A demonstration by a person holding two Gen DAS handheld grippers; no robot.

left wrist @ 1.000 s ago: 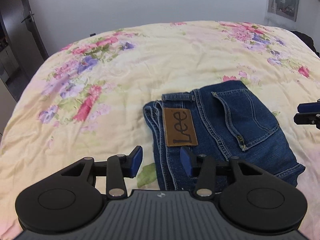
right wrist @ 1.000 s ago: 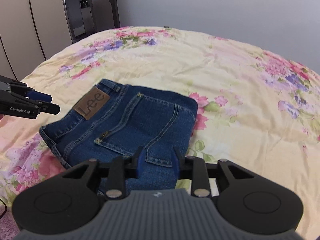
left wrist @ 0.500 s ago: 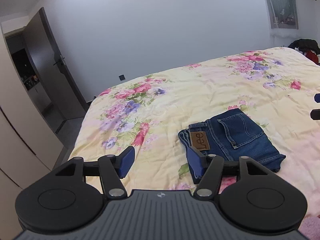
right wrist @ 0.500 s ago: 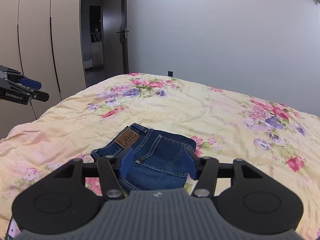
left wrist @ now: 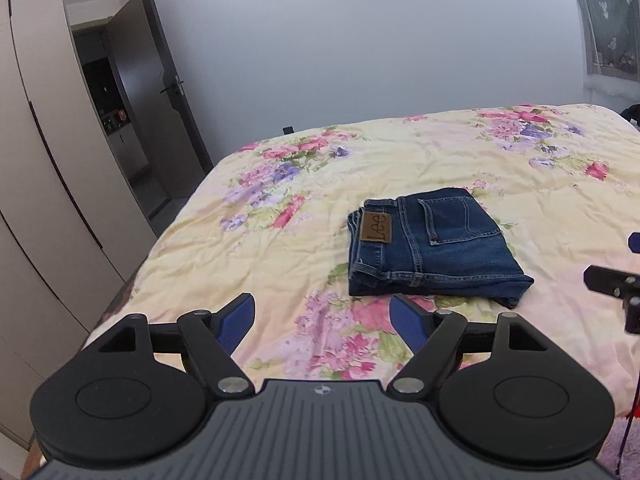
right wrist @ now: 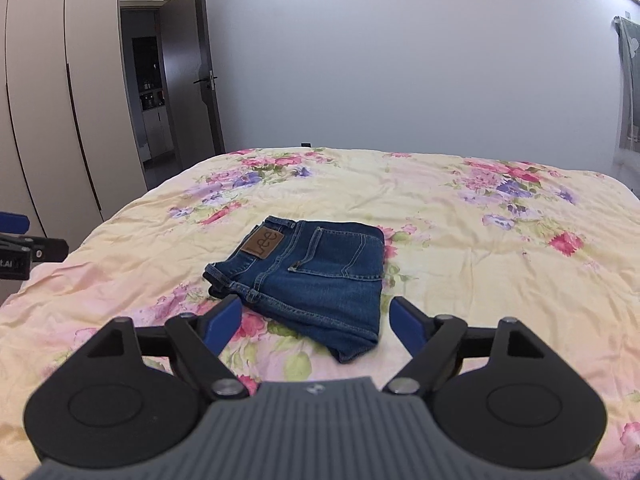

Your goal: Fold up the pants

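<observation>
The blue jeans (left wrist: 432,246) lie folded into a compact rectangle on the floral bedspread (left wrist: 320,184), brown Lee patch and back pocket facing up. In the right wrist view the same jeans (right wrist: 316,276) lie just beyond the fingertips. My left gripper (left wrist: 322,320) hangs above the bed's near edge, well short of the jeans, its jaws opening wide with nothing between them. My right gripper (right wrist: 316,320) is also drawn back from the jeans, jaws opening, nothing between its blue pads. Each gripper shows at the other view's edge.
The bed (right wrist: 480,240) fills the middle of the room. Tall wardrobe doors (left wrist: 40,180) stand along the left, and an open dark door (right wrist: 200,80) leads to a hallway. A grey wall rises behind the bed. A dark curtain (left wrist: 608,20) hangs at far right.
Both grippers have pulled back and up from the folded jeans, which now look smaller and farther. Both sets of jaws have spread wider. The jeans have stayed in place.
</observation>
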